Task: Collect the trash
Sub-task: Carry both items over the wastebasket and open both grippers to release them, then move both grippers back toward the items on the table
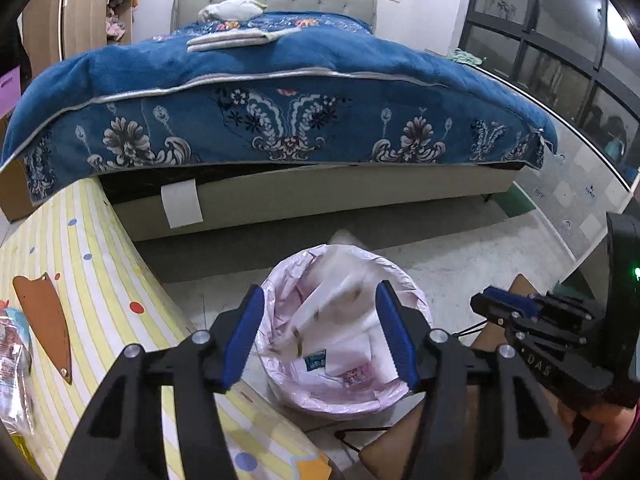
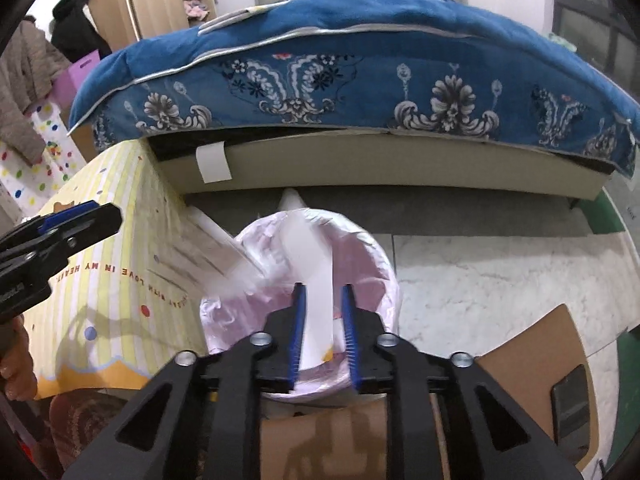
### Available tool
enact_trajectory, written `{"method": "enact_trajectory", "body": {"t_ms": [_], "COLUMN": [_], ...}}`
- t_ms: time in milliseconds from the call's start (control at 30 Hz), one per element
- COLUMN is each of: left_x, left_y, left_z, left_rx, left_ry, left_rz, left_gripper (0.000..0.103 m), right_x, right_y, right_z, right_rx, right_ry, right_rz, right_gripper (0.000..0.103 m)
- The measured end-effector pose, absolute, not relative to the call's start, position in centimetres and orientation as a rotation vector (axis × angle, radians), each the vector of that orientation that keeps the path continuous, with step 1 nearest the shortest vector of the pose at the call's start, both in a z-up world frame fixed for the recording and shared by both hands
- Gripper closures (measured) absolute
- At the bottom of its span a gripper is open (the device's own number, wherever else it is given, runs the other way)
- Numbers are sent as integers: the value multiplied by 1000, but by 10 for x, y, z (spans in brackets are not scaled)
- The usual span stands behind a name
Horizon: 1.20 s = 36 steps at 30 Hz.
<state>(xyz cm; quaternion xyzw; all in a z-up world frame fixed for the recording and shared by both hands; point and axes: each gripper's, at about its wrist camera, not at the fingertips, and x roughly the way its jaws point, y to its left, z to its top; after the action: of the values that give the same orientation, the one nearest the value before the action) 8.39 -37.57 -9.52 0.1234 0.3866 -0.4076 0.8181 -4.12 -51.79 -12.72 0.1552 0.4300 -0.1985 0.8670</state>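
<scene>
A round bin lined with a pink bag (image 1: 280, 288) stands on the floor below both grippers; it also shows in the right wrist view (image 2: 372, 264). White wrappers and paper (image 1: 344, 344) lie inside it. My left gripper (image 1: 320, 334) is open above the bin, with a blurred white wrapper (image 1: 340, 280) between its fingers, apparently falling. My right gripper (image 2: 322, 330) is open over the bin, and a blurred white strip of paper (image 2: 314, 280) passes between its fingers without being pinched. The right gripper shows in the left wrist view (image 1: 496, 308), the left one in the right wrist view (image 2: 80, 220).
A table with a yellow striped cloth (image 1: 100, 272) stands left of the bin, with packets (image 1: 16, 360) and a brown cut-out (image 1: 44, 320) on it. A bed with a blue quilt (image 1: 280, 92) lies behind. A cardboard box (image 2: 532, 344) sits at the right on the marble floor.
</scene>
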Motion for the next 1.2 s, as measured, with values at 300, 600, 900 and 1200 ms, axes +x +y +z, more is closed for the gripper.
{"method": "enact_trajectory", "body": {"t_ms": [300,600,900,1200], "left_x": [51,38,53,84], "left_y": [-286,-182,-72,-8], "left_z": [-71,-45,-20,-16], "left_rx": [250,178,68,23], "left_ry": [763,731,652,619], "left_rz": [-733,-543,-298,-106], "left_gripper": [46,45,36,25], "right_x": [-56,-28,31,119], "right_y": [-478,-380,-301,-258], "right_z": [-87,-55,-43,-76], "right_rx": [303,176,74,-13], "right_ry": [804,768,770,836], "right_rz": [-311,-63,95,149], "right_gripper": [80,59,42,41]}}
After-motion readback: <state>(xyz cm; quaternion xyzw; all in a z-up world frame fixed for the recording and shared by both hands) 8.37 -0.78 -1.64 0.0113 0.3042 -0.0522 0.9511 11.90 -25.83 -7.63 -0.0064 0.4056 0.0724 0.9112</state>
